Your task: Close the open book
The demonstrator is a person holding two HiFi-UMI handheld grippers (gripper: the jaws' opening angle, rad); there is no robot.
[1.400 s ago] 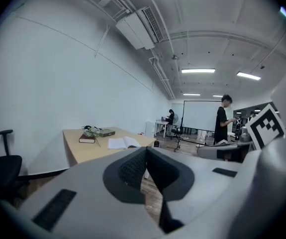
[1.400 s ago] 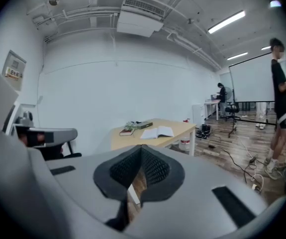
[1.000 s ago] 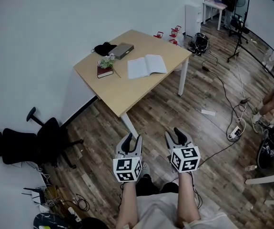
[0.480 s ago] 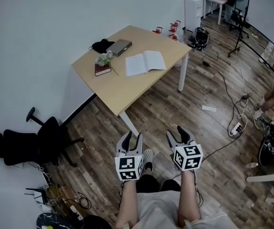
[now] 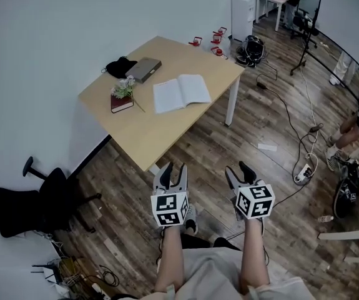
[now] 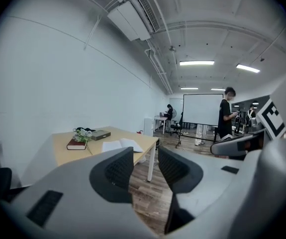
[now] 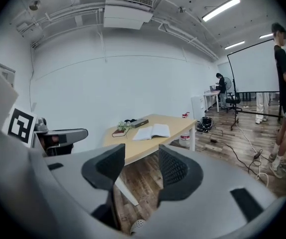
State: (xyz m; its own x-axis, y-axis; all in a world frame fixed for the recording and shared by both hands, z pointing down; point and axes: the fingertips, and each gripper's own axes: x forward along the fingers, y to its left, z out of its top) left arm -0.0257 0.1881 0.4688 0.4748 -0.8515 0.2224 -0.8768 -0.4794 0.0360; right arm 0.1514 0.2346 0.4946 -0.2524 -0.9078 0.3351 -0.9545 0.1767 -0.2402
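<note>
left hand-held gripper (image 5: 173, 170) and right hand-held gripper (image 5: 238, 169) are grey (black-tipped), with marker cubes (image 5: 169, 209).

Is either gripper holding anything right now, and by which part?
Nothing is held. The left gripper and right gripper have just been opening, nothing between their jaws; the open book lies untouched on the table.

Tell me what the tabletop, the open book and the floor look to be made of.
Tabletop: pale wood or wood-look laminate, matte, even tan with no grain visible from here. Open book: paper, white matte pages lying spread. Floor: wood or wood-look planks, streaked brown boards with visible seams.
</note>
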